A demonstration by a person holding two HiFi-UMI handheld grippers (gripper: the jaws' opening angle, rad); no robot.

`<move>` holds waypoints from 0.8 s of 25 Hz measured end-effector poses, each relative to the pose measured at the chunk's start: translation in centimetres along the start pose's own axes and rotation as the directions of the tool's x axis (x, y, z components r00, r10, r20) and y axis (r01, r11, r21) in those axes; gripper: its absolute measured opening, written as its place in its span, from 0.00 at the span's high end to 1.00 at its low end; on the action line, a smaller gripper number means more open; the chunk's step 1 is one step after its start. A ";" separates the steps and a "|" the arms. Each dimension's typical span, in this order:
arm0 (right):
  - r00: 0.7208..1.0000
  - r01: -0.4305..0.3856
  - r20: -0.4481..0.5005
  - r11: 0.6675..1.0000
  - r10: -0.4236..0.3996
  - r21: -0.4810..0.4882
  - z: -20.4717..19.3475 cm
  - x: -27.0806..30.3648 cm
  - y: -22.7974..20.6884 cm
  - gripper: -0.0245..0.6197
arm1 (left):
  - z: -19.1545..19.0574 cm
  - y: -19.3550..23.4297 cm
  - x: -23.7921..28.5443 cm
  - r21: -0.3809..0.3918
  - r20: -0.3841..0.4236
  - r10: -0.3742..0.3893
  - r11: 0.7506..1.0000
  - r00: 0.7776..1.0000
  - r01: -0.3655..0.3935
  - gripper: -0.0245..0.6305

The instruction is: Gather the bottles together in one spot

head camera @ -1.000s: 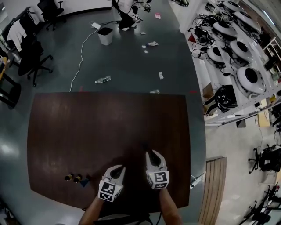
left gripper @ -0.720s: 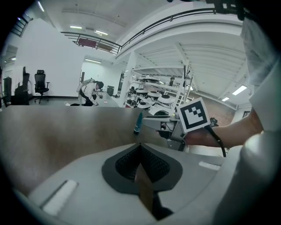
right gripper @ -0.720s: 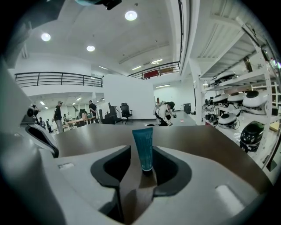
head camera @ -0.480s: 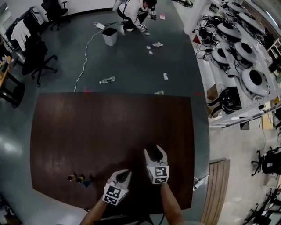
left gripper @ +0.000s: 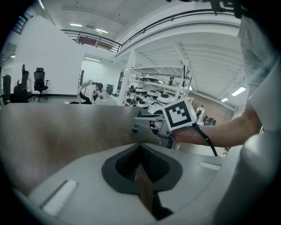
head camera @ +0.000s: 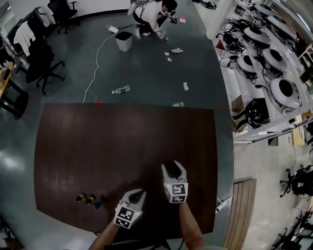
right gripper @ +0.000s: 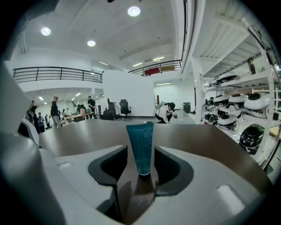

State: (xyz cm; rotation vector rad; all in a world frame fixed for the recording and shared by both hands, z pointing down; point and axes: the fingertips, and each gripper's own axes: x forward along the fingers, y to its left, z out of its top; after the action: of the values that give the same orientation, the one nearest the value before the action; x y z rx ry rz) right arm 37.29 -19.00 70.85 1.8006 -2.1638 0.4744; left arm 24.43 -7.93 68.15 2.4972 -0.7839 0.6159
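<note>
As its jaws have just opened, right gripper [head camera: 173, 169] released around upright teal tube [right gripper: 140, 145]; left gripper [head camera: 138, 195] clenched.

My head view is dim, the dark bench [head camera: 122, 146] swallowing detail under a faint sheen, while in my right gripper view round ceiling lamps [right gripper: 134, 11] glare white, and both gripper views bow at their black, blurred edges.
</note>
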 end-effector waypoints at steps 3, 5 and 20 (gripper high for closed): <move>1.000 0.011 -0.005 1.000 -0.011 -0.012 0.0 0.0 -0.1 0.73 | 0.1 0.2 0.0 -0.002 -0.001 0.001 1.000 1.000 -0.001 0.96; 1.000 0.013 -0.007 1.000 -0.013 -0.014 0.1 0.0 -0.2 0.74 | 0.1 0.1 0.1 -0.004 0.000 0.001 1.000 1.000 -0.001 0.96; 0.999 0.038 0.009 0.999 -0.038 -0.028 0.5 -1.0 -0.5 0.76 | 0.1 -0.3 -0.7 0.005 0.019 -0.002 1.000 1.000 0.002 0.96</move>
State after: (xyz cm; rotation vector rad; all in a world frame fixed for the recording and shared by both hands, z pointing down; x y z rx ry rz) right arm 37.91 -18.42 70.01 1.8286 -2.1271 0.4268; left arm 24.13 -7.49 67.57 2.5116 -0.7879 0.5950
